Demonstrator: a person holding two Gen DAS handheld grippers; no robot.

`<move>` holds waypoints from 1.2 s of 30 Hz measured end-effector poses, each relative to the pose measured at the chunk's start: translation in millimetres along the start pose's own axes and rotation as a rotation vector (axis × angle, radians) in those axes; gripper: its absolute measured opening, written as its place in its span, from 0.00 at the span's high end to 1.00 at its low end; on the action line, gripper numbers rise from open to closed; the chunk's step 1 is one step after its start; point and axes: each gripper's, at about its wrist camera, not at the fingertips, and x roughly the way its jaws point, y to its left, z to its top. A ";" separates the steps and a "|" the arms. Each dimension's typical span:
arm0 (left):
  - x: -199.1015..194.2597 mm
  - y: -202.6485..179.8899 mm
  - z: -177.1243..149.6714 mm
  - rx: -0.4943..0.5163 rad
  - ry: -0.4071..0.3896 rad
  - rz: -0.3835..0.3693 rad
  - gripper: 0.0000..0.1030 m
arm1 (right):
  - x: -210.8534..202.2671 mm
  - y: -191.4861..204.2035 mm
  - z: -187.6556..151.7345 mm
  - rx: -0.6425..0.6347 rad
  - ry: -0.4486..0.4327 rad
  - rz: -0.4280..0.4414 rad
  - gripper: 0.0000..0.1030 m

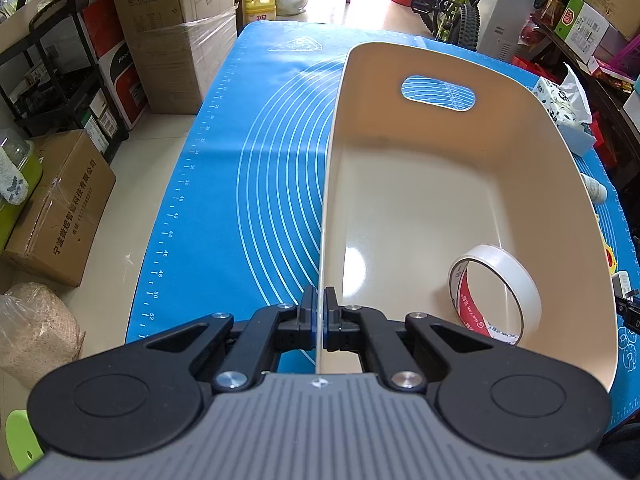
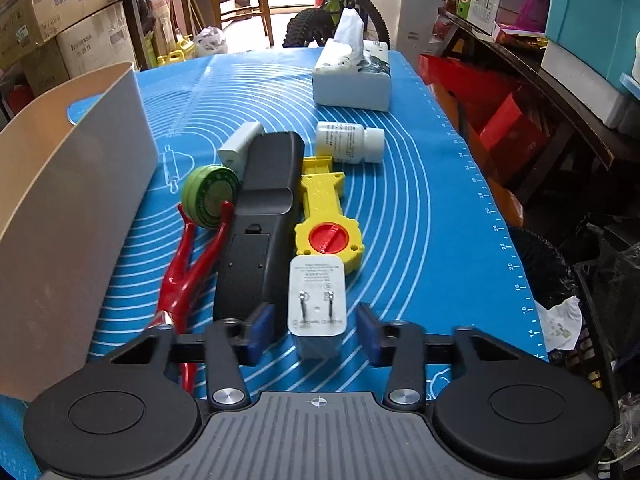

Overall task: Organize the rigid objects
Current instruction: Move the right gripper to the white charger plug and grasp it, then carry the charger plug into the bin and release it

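Note:
My left gripper (image 1: 320,312) is shut on the left wall of a cream plastic bin (image 1: 400,208), which also shows in the right wrist view (image 2: 68,208). A roll of white tape (image 1: 494,294) lies inside the bin. My right gripper (image 2: 314,330) is open, its pads on either side of a white charger plug (image 2: 316,304) without touching it. Beyond the plug lie a yellow toy tool with a red knob (image 2: 326,220), a black remote-like device (image 2: 260,224), a red clip (image 2: 192,268), a green round tin (image 2: 210,194), a small white block (image 2: 240,146) and a white bottle (image 2: 350,142).
A blue baking mat (image 1: 248,160) covers the table. A tissue box (image 2: 352,80) stands at its far end. Cardboard boxes (image 1: 168,40) stand on the floor at left, a bicycle (image 1: 452,4) behind, and a cluttered shelf (image 2: 560,80) at right.

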 end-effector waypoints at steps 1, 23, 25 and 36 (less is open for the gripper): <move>0.3 0.2 0.1 0.000 0.000 0.000 0.96 | 1.3 -1.1 -0.1 0.001 0.001 0.007 0.57; 1.2 -0.7 0.8 -0.007 0.004 -0.005 0.96 | -68.6 11.8 15.2 0.047 -0.181 0.042 0.65; 1.2 -0.5 0.8 -0.007 0.004 -0.006 0.96 | -83.9 24.6 21.9 0.024 -0.223 0.082 0.65; 1.9 -0.8 1.0 -0.004 0.005 -0.004 0.96 | -110.3 127.3 57.5 -0.116 -0.320 0.358 0.65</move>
